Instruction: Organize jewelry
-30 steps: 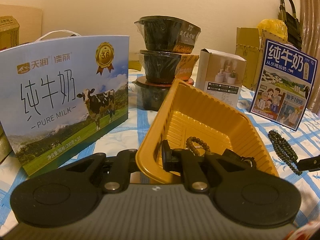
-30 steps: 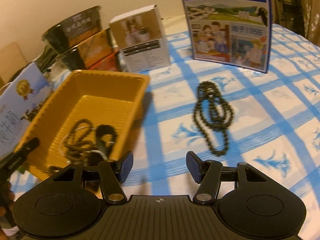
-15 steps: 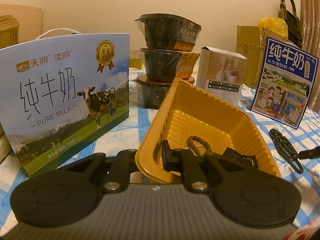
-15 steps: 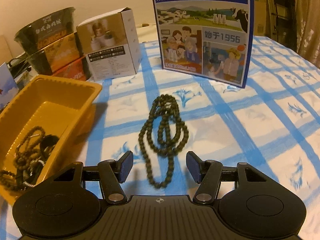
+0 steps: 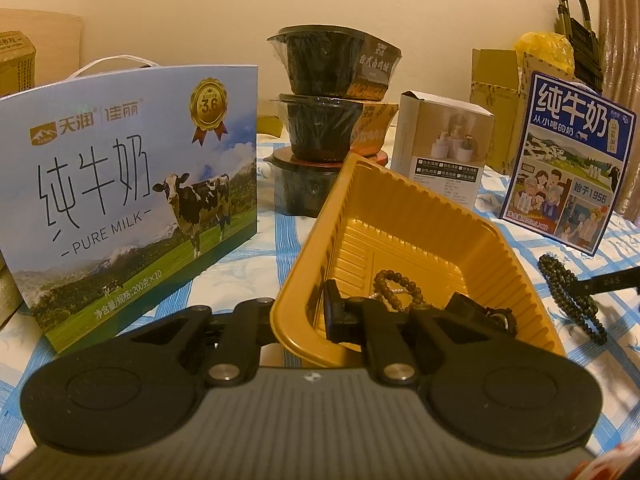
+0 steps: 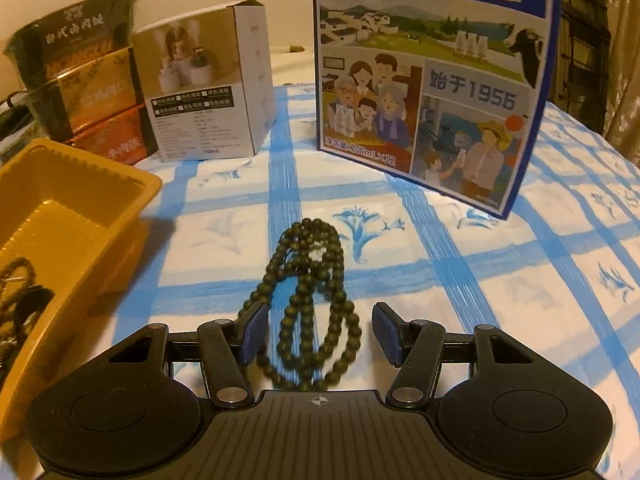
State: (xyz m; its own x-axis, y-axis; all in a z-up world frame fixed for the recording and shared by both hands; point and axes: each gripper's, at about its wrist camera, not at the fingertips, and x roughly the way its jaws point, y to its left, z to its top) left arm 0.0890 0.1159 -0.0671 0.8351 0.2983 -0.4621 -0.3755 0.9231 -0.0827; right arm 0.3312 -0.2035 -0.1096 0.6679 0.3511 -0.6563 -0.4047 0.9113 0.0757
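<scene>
The yellow tray's (image 5: 404, 236) near wall is hiding the left gripper's (image 5: 304, 312) left finger. Beside the tray, the dark bead strand's (image 6: 308, 296) near end is disappearing under the right gripper's (image 6: 318, 334) body.

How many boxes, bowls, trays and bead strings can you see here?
Milk boxes: 2
Small white box: 1
Black bowls: 3
Yellow tray: 1
Bead strings: 2
Total: 9

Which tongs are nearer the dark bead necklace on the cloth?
Right. The right tongs straddle the dark bead necklace, open; the left tongs are clamped on the yellow tray rim, off to the side.
</scene>
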